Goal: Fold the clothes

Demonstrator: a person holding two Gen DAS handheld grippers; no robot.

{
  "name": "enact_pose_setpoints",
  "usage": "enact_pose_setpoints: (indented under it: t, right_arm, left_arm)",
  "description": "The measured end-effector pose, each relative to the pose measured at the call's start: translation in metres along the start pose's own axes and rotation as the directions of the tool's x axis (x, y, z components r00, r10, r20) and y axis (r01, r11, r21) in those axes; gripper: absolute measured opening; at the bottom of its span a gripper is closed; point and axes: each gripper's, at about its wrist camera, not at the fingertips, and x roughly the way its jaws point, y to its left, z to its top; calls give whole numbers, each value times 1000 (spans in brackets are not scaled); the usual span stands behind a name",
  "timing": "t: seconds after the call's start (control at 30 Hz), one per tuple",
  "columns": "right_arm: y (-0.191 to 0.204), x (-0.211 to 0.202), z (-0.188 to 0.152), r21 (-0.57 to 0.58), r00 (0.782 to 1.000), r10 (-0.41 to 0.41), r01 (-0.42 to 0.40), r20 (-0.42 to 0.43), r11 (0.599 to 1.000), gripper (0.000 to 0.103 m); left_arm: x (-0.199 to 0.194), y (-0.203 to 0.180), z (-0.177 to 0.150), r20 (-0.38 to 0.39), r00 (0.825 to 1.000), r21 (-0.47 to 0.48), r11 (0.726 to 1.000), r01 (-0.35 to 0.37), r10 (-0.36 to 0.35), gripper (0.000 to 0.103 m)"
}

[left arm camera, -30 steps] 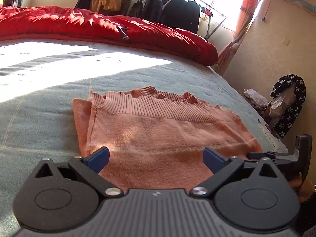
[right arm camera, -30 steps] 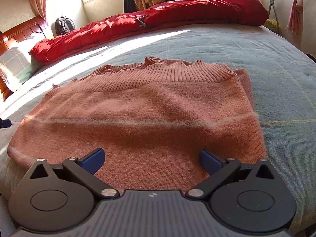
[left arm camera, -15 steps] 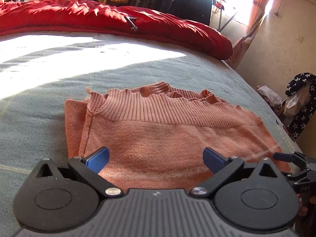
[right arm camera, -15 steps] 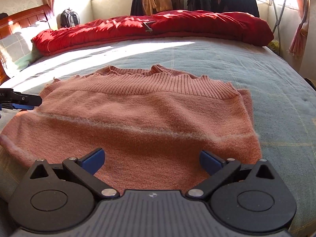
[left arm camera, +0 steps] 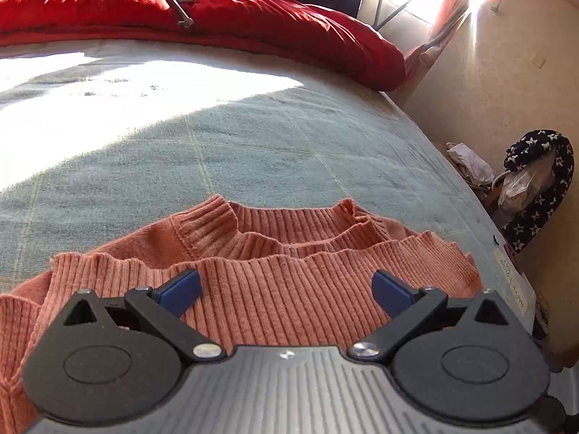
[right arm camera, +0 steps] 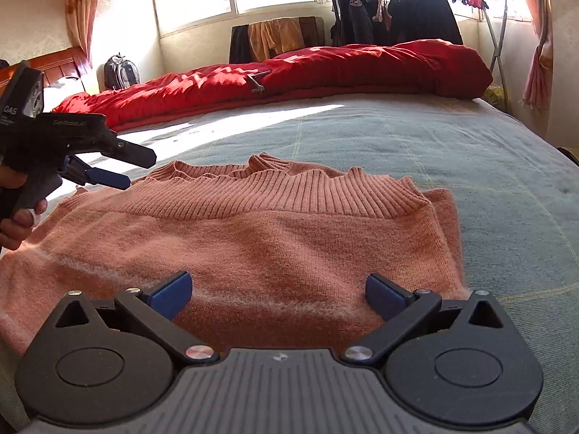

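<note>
Sweater (right arm camera: 253, 238) lies folded flat on the bed (right arm camera: 452, 152), ribbed edges toward the red quilt (right arm camera: 325, 68), long axis running left to right across both views. Left gripper (left arm camera: 286, 287) sits over the ribbed band, jaws apart, holding nothing. Right gripper (right arm camera: 278, 291) sits over the near plain knit, jaws apart; contact with the cloth appears absent but is unclear.

The sweater (right arm camera: 253, 238) is salmon pink with ribbed bands along its far edge. It lies on a grey-blue bedspread (right arm camera: 416, 144) crossed by thin pale yellow lines. A bright red quilt (right arm camera: 289, 72) lies at twelve o'clock. At three o'clock in the left view hangs a black cloth (left arm camera: 542, 188) scattered with white stars. The grippers' fingers (right arm camera: 170, 294) are blue on black frames.
</note>
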Motion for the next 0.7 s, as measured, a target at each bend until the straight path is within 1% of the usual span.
enact_pose_setpoints:
  t: [0.1,0.3,0.33,0.37,0.4,0.47,0.53,0.6,0.67,0.7]
  right_arm:
    - [5,2,-3,-67,1000,-4,4,-1,998,103]
    - [1,-1,-6,-67,1000,17,-15,15,998,103]
    - [1,-1,-7,-72,1000,19,-18,18,997,103]
    - [1,-1,-7,-75,1000,20,-18,20,997,103]
    - [2,-1,-7,-77,1000,18,-17,20,997,103]
    - [3,0,-7,-80,1000,16,-14,20,997,103]
    - [2,0,-6,-74,1000,16,-15,17,997,103]
    - [0,-4,-3,-53,1000,23,-22,14,998,103]
    - [-4,-8,-1,-30,999,31,-30,16,999,103]
    - [-7,-12,0,-14,999,38,-37,26,999,103]
  left_arm:
    - [19,15,13,4,1000,-43,999,-29,29,101]
    - [-7,16,25,72,997,-120,992,33,-25,101]
    - [-10,15,26,80,996,-128,990,55,-45,102]
    - [-12,11,25,75,994,-131,987,92,-82,102]
    - [-9,9,23,63,993,-133,986,105,-98,102]
    - [3,6,21,28,997,-130,988,81,-78,102]
    - [23,10,20,-14,999,-129,991,27,-29,102]
    - [34,8,23,-12,1000,-100,995,-16,15,102]
    - [32,-6,33,-17,998,-90,994,-65,64,100]
    - [27,-17,36,3,998,-57,997,-59,60,100]
